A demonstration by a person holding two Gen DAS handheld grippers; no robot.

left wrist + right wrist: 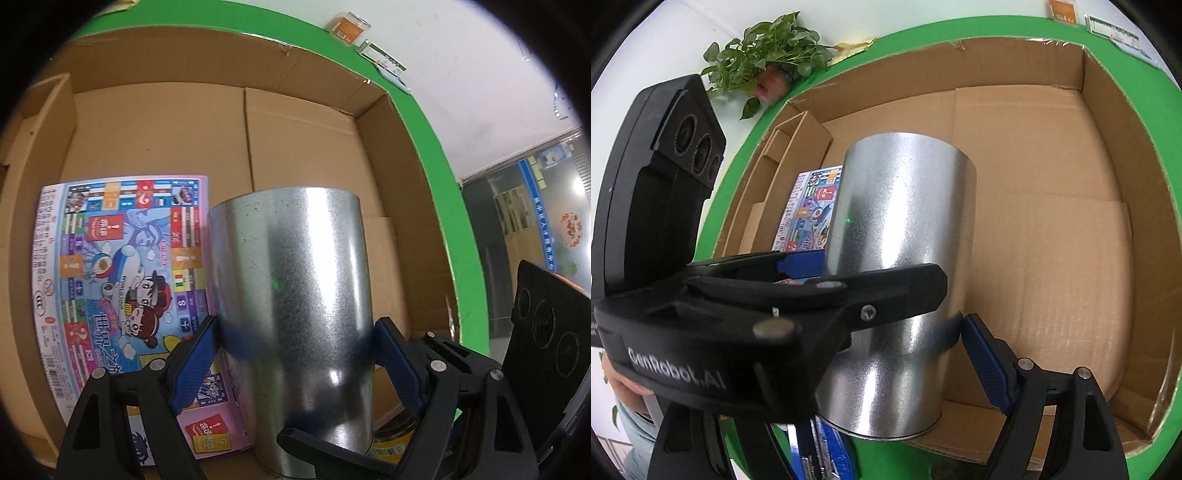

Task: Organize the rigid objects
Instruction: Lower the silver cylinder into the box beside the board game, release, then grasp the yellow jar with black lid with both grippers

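Note:
A shiny metal cylinder [295, 295] [901, 236] hangs upright over the near part of a big open cardboard box [303, 147] [1052, 221]. My left gripper [295, 332] is shut on it, with a blue pad pressed on each side. My right gripper [886, 350] grips the same cylinder from another side. Its right pad [975, 343] touches the metal, while its left finger is hidden behind the left gripper [775, 314] crossing in front. A colourful board game box [122, 280] [809, 214] lies flat in the cardboard box, left of the cylinder.
The cardboard box rests on a green cover [443, 192] [746, 155]. A narrow cardboard insert [790, 147] stands along its left wall. A jar [349, 24] and a potted plant [768, 51] sit beyond the box. A yellow tin [391, 443] lies below the cylinder. A person's hand [624, 380] shows at lower left.

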